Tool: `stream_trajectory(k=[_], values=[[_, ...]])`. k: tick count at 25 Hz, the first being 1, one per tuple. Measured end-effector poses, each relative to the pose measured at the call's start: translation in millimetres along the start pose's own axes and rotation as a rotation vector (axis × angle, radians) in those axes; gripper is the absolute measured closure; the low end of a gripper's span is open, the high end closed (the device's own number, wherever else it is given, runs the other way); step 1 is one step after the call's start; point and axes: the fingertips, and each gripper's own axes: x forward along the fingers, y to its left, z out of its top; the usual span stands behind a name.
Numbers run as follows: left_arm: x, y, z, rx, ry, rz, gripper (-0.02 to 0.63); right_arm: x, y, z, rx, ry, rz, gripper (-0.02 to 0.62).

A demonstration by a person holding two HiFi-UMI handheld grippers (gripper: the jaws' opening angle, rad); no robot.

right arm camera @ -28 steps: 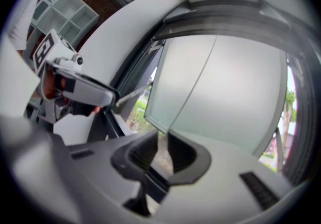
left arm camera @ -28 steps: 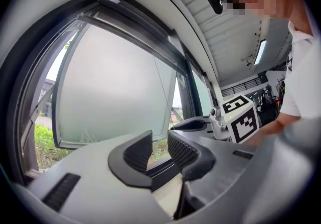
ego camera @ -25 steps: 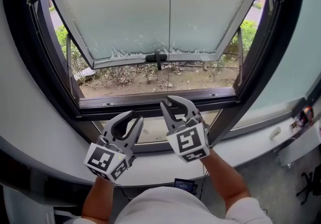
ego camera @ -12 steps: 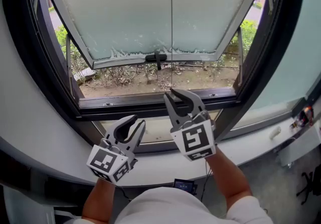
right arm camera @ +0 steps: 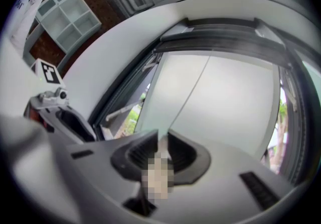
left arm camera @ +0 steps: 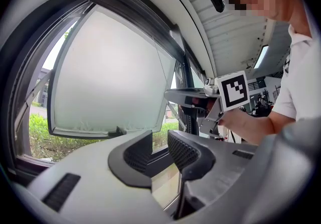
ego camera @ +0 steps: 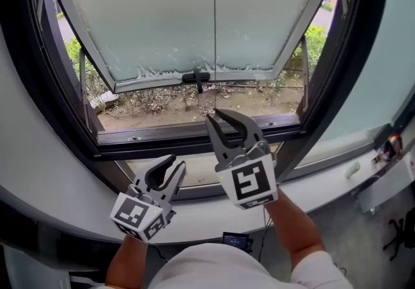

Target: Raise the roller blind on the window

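Note:
A thin cord (ego camera: 214, 35) hangs down the middle of the window, in front of the frosted, outward-tilted sash (ego camera: 155, 15). My right gripper (ego camera: 217, 117) is raised at the cord's lower end. In the right gripper view the cord (right arm camera: 193, 87) runs up from the right gripper (right arm camera: 161, 140), whose jaws are shut on a pale piece at its end. A dark bar (right arm camera: 225, 39) crosses the window top; the blind's cloth is not visible. My left gripper (ego camera: 175, 163) sits lower and to the left, open with nothing between its fingers (left arm camera: 183, 150).
The black window frame (ego camera: 194, 135) lies just beyond both grippers, with the sash handle (ego camera: 196, 76) above it. A white sill (ego camera: 337, 177) runs right to small items (ego camera: 389, 146). Shrubs and bare ground lie outside. A white shelf unit (right arm camera: 67, 17) stands behind.
My right gripper has risen along the cord line, still shut on the cord's end. The left gripper has stayed low and open.

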Motion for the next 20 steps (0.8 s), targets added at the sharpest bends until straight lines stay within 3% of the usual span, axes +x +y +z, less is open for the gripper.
stream_trajectory(k=[20], values=[[4, -7, -12, -0.059, 0.017, -0.033, 0.497, -4, -27, 26, -0.028, -0.062, -0.06, 0.525]])
